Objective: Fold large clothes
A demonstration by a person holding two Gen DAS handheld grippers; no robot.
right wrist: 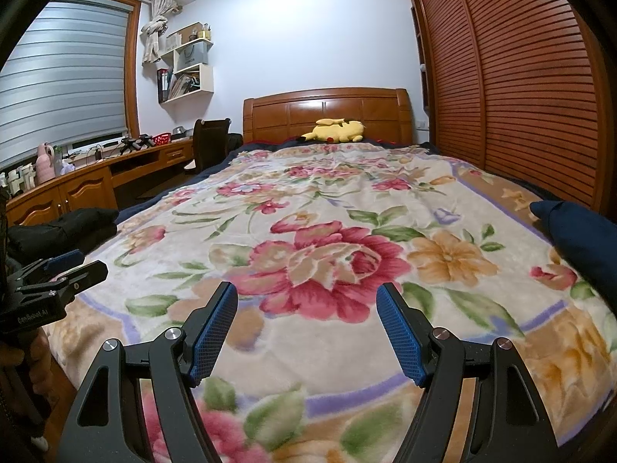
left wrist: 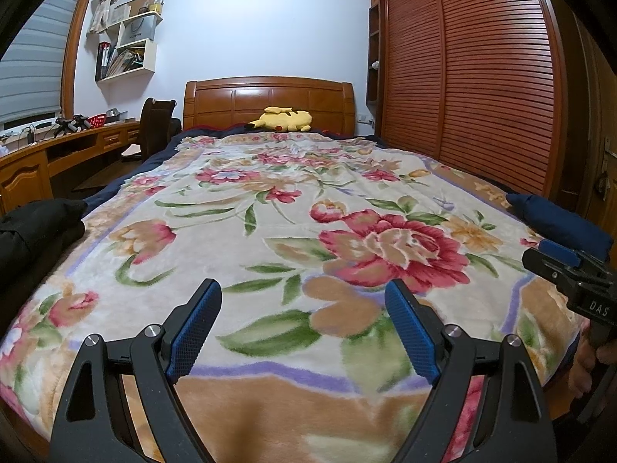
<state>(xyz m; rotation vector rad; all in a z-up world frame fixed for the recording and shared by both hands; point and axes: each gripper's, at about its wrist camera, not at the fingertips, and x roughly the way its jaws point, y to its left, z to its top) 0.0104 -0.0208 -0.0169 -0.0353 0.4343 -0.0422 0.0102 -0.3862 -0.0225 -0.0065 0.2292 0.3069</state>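
Two garments are seen on a wooden-framed bed (left wrist: 270,96) covered by a cream plush blanket printed with large red and orange flowers (left wrist: 270,231). Right of the bed, a slatted reddish-brown sliding wardrobe (left wrist: 482,77) is seen; left of it, a curved wooden desk (right wrist: 77,189) under a window with grey blinds (right wrist: 58,77).

A folded black garment (left wrist: 34,231) is laid at the blanket's left edge, near the foot. A dark navy garment (left wrist: 567,223) is laid at the right edge, also near the foot. The two are well apart, with bare blanket between.

A yellow plush toy (left wrist: 281,119) is laid against the headboard.

Left gripper (left wrist: 302,297) is held above the blanket near the foot; jaws are spread wide, blue textured pads (left wrist: 193,332) bare, nothing between them. Right gripper (right wrist: 306,297) is held just beside it, likewise above the blanket, jaws also wide and nothing gripped. Neither garment is touched.
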